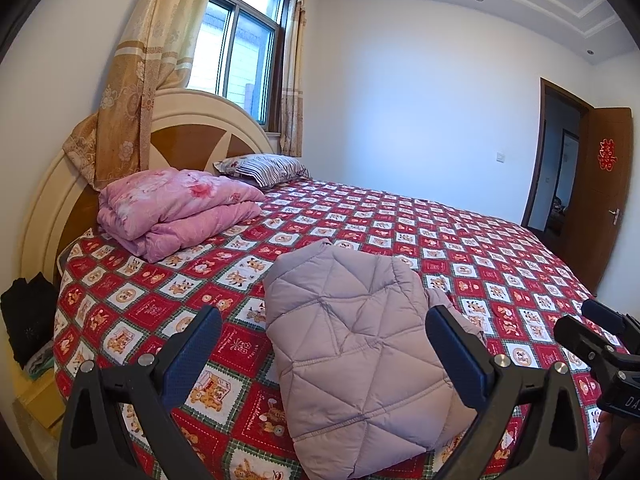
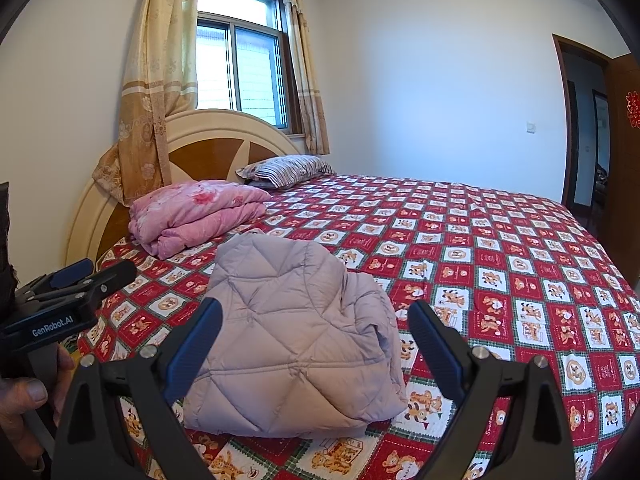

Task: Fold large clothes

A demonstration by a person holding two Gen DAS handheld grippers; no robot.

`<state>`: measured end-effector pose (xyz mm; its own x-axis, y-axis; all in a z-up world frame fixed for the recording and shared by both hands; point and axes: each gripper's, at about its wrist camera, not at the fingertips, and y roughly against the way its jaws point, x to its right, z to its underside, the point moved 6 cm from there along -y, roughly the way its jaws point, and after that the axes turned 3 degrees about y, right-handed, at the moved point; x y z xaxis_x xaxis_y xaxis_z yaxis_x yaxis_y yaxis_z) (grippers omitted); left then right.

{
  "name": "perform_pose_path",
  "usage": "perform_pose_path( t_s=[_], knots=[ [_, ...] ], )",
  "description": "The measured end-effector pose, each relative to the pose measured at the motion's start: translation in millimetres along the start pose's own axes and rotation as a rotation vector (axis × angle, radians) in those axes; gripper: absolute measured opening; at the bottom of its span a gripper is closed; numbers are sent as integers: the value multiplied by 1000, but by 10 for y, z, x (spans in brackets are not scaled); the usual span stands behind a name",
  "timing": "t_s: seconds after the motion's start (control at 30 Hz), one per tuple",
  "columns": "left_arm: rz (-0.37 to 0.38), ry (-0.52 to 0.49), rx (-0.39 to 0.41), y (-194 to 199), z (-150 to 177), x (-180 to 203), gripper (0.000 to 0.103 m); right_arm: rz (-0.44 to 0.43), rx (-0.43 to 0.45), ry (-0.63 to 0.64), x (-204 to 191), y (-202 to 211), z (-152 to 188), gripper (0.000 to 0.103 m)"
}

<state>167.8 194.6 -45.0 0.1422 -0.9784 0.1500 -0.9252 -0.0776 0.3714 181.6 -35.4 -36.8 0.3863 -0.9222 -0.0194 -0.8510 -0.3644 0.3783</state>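
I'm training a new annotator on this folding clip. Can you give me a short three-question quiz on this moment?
1. True or false: the left gripper is clamped on the quilted jacket.
2. What lies nearest the headboard? A) pink quilt B) a laptop C) a basket
3. Fill in: the jacket lies folded on the ___.

Key: 1 false, both grippers are open and empty; 2 A; 3 bedspread.

Folded lilac quilted jacket [image 1: 352, 344] on bedspread [image 1: 500, 256]
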Motion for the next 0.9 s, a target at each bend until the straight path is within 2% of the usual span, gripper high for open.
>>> perform_pose_path(
  t_s=[0.13, 0.63, 0.8, 0.9],
  knots=[
    [-4, -15, -6, -10, -1, 9, 102, 4, 14, 4, -10, 28, -33, 99],
    [22, -8, -31, -71, 41, 37, 102, 3, 17, 6, -6, 41, -23, 99],
    [7, -77, 0, -45, 71, 122, 102, 1, 9, 4, -11, 21, 6, 99],
    [19, -80, -2, -41, 77, 146, 102, 1, 8, 3, -11, 15, 20, 99]
  ],
)
